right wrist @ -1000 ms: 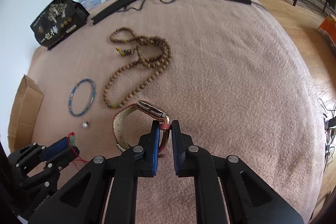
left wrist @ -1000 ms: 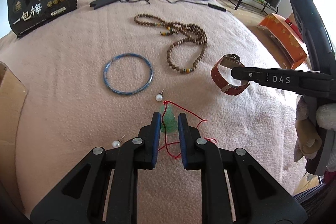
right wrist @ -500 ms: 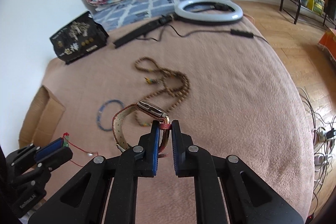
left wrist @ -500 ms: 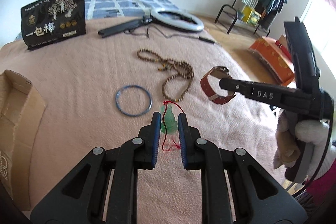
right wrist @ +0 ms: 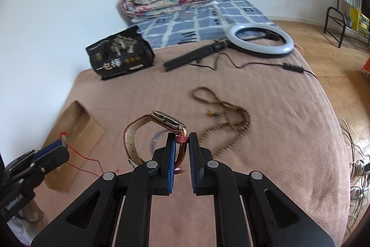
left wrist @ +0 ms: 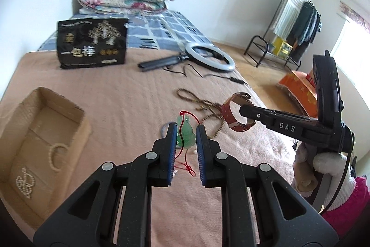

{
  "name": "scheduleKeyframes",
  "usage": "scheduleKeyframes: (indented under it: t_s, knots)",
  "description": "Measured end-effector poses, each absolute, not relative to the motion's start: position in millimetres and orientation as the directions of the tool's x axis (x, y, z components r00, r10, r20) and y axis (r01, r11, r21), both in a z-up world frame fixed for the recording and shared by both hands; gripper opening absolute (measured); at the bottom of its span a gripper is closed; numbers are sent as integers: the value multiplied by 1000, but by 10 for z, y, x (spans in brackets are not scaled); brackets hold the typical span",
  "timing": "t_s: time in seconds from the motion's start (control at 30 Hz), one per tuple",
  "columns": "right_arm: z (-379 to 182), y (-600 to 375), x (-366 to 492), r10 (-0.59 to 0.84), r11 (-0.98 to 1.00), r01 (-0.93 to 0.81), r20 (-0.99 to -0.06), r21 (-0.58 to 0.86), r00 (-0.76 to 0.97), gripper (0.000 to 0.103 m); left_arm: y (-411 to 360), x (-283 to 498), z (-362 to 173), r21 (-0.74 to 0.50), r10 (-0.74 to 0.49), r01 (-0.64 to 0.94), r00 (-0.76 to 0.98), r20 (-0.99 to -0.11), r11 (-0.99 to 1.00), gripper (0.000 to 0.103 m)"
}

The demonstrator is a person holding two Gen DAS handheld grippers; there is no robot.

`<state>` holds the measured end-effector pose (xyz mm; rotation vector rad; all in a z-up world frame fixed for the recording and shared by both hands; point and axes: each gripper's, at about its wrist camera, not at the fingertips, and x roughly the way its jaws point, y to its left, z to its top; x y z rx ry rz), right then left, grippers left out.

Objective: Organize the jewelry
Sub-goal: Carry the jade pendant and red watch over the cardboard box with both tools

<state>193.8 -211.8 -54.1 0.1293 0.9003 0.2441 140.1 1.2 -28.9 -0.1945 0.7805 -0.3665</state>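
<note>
Both grippers have risen off the bed since 1 second ago. Left gripper (left wrist: pixel 186 133) pinches the green pendant (left wrist: pixel 186 134), its red cord (left wrist: pixel 187 166) dangling. Right gripper (right wrist: pixel 180 140) clamps the red-strapped watch (right wrist: pixel 161 129) in the air. Cardboard box (left wrist: pixel 69 122) sits at the bed's left edge; wooden beads (right wrist: pixel 226 117) lie farther toward mid-bed (right wrist: pixel 277 142).

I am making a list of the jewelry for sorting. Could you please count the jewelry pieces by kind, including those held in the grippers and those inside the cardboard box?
Pendants: 1, green pendant on a red cord
Watches: 1, red-strap watch
Wooden bead necklaces: 1
Blue bangles: 1
Pearl bracelets: 1, in the cardboard box
Pearl strands: 1, in the box
Total: 6
</note>
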Motion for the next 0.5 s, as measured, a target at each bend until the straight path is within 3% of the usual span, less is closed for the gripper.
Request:
scheduleKeyframes:
  t_s: [0.5]
  knots:
    - [-469,-1086,1875,357,926,-323,-735,196,577,9,1007,1159,-167,-295,-272,100,728,-629,950,15]
